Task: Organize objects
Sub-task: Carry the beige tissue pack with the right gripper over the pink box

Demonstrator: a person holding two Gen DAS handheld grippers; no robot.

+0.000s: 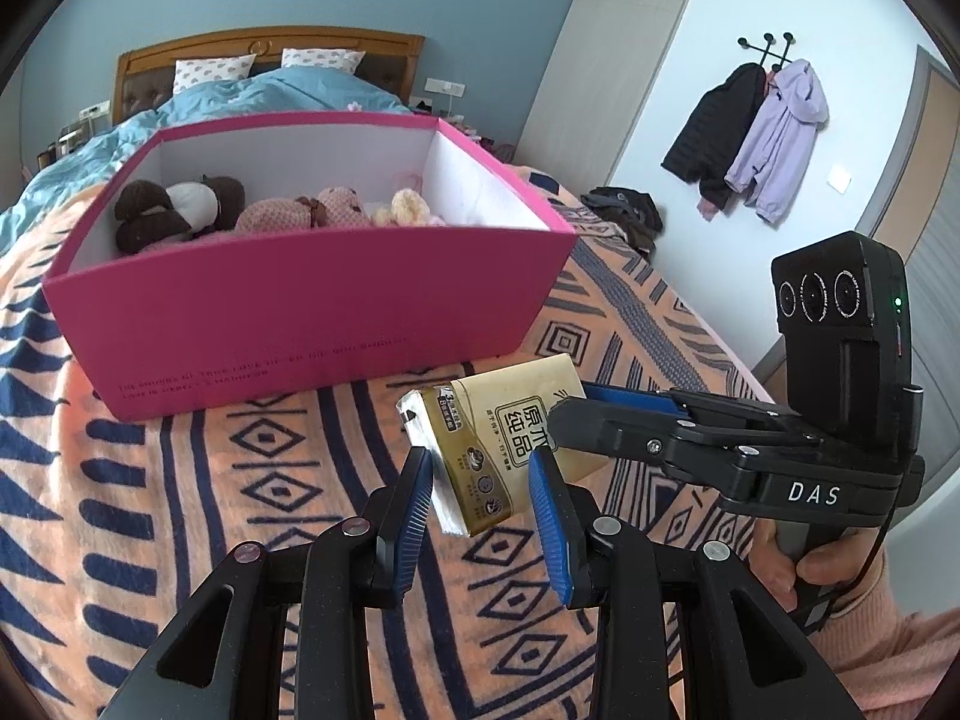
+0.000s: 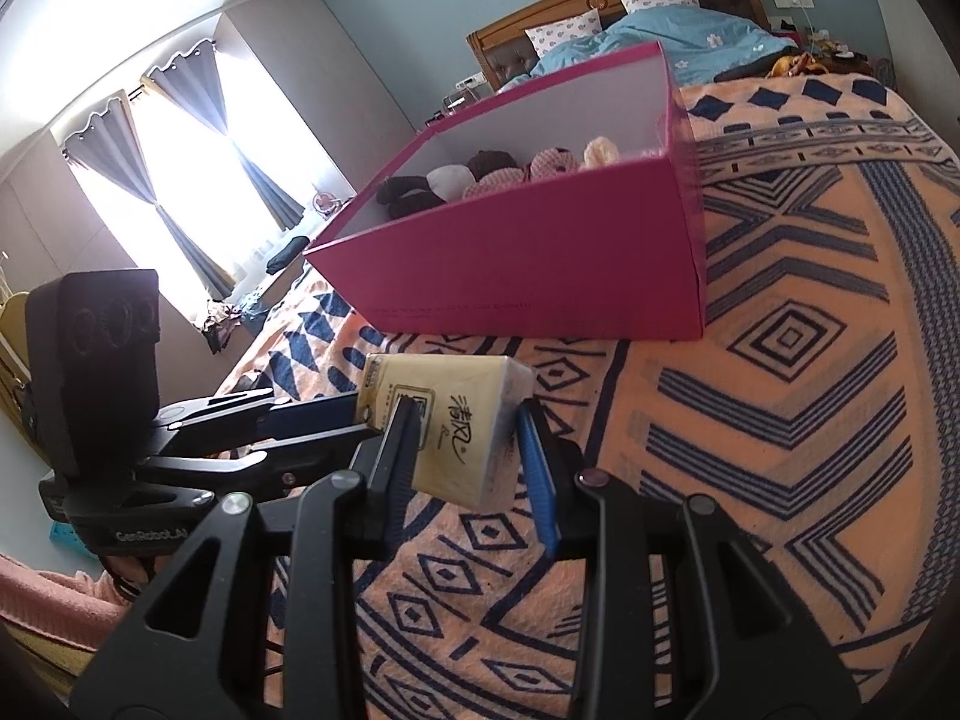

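Tissue pack [image 1: 510,450]: clamped jointly between left tongs [image 1: 486,480] and right tongs [image 2: 465,450], above bedspread [image 1: 180,480], near pink box [image 1: 312,300].

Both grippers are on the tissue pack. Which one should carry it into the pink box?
Probably the left gripper: it clamps the tissue pack head-on, with the pink box straight ahead. The right gripper grips from the side.
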